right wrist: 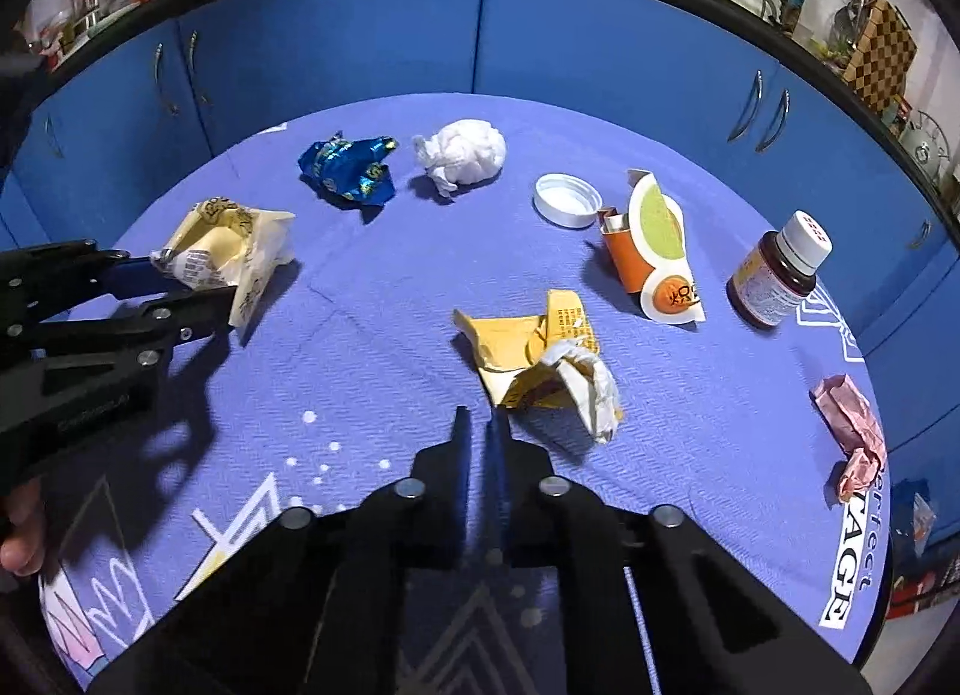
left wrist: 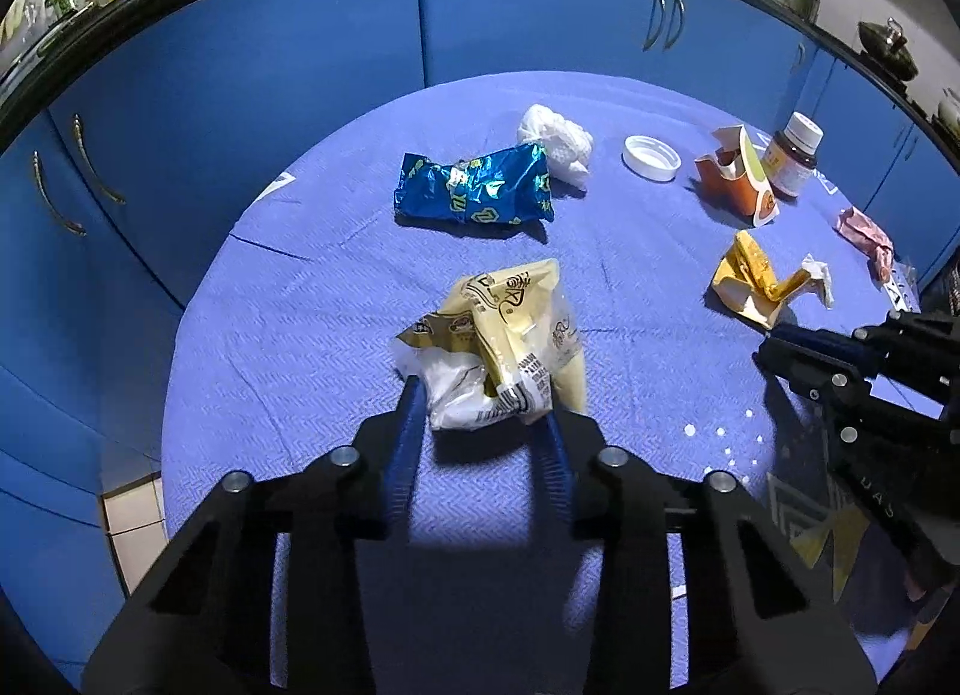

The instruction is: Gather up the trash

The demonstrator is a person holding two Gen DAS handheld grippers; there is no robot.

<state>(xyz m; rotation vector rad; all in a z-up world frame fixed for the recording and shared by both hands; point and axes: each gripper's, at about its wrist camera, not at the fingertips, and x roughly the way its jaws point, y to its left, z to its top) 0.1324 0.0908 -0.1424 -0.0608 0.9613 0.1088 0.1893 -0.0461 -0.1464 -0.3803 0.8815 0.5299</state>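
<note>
Left gripper (left wrist: 480, 404) pinching the cream wrapper (left wrist: 510, 347); right gripper (right wrist: 480, 425) pressed together at the yellow wrapper (right wrist: 531, 359), hold unclear. Worth lifting slowly, checking both grips.

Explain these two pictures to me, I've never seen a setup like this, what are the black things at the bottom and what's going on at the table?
The black things are hand-held tongs, one in each of a person's hands, each with a wide-angle camera looking along its fingers. So one picture is taken from the left tongs, the other from the right tongs; each also shows the other from the side. A round table with a purple cloth holds litter: a cream wrapper, a blue foil wrapper, a white paper wad, a white lid, an orange carton, a brown bottle, a yellow wrapper and a pink wrapper. The left tongs pinch the cream wrapper. The right tongs are shut at the yellow wrapper's edge; whether they caught it is unclear.
</note>
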